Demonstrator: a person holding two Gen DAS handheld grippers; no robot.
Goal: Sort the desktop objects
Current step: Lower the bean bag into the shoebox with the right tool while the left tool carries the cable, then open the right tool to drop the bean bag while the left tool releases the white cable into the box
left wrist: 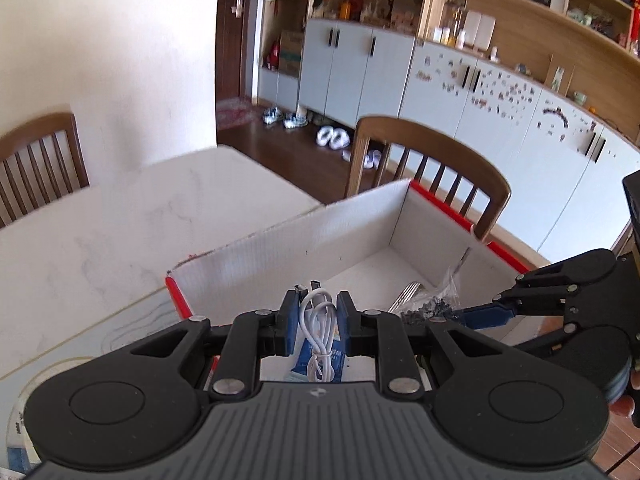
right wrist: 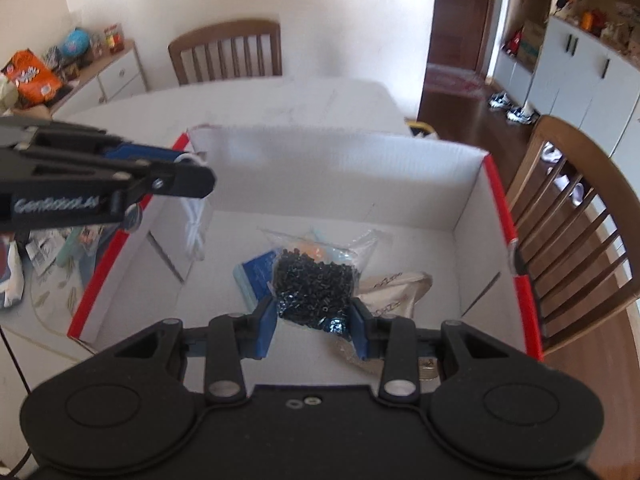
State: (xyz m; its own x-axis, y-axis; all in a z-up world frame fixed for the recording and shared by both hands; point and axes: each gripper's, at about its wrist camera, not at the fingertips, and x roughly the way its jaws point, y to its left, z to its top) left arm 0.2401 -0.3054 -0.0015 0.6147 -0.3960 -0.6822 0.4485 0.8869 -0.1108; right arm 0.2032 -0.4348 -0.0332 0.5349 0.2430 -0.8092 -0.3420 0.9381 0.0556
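White table (left wrist: 100, 232) holds my open box (right wrist: 332, 168). My left gripper (left wrist: 318, 322) pinches a white cable (left wrist: 318, 332) over it, ready to drop. My right gripper (right wrist: 314, 320) squeezes a bag of black bits (right wrist: 314, 286), low inside the box.

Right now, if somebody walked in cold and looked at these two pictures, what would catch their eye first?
Probably the big white box with red edges on the table, both claws poised over it. The left claw is shut on a coiled white cable near the box's left wall, while the right claw grips a clear bag of small black beads above the packets already lying inside.
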